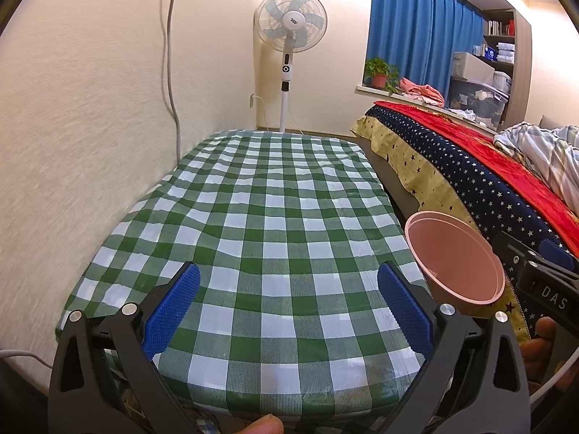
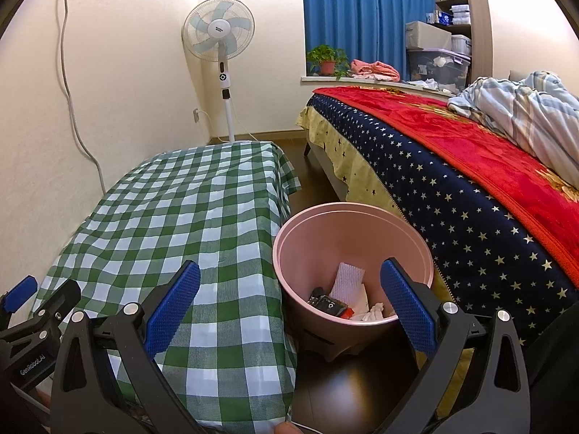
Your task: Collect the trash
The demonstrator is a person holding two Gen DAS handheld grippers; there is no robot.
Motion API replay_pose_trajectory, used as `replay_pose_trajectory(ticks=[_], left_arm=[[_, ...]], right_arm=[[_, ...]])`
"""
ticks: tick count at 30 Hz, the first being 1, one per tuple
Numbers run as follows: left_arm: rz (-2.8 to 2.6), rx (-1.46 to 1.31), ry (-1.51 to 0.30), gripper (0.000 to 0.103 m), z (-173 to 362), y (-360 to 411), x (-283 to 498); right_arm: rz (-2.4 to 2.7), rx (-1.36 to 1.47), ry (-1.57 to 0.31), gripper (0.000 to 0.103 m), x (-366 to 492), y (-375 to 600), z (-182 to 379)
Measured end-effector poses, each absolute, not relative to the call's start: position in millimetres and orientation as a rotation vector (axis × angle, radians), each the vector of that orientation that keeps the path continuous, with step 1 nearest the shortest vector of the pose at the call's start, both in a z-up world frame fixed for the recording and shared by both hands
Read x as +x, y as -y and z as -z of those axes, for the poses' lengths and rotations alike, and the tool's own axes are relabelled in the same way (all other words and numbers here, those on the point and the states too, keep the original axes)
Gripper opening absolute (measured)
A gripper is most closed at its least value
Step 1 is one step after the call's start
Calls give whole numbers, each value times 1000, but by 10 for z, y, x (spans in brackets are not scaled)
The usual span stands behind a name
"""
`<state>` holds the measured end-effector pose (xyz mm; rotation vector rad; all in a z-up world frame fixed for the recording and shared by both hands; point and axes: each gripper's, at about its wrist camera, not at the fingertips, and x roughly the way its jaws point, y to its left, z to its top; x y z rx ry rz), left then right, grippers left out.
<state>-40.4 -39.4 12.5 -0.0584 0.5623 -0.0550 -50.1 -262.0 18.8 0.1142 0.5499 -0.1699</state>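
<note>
A pink trash bin (image 2: 353, 253) stands on the dark floor between the checked table and the bed; white paper scraps (image 2: 353, 289) and a dark wrapper (image 2: 327, 305) lie in its bottom. In the left wrist view the bin (image 1: 454, 256) shows at the right, beside the table edge. My left gripper (image 1: 289, 305) hangs open over the green-and-white checked tablecloth (image 1: 275, 217) with nothing between its blue pads. My right gripper (image 2: 289, 305) is open too, straddling the table's right edge and the bin. The left gripper (image 2: 21, 311) appears at the far left of the right wrist view.
A bed with a starred navy cover and red blanket (image 2: 470, 166) runs along the right. A standing fan (image 1: 289, 25) is in the far corner. A potted plant (image 2: 327, 59) and storage boxes sit by the blue curtain. A cable (image 1: 172, 72) hangs down the wall.
</note>
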Motion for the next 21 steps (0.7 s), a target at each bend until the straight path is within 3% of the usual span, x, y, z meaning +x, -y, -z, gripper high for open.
replay_pose_trajectory(ticks=[21], left_arm=[[31,-61,-567,95,-101,333,-296]], right_arm=[[163,108,-573,98,-501,2724,-143]])
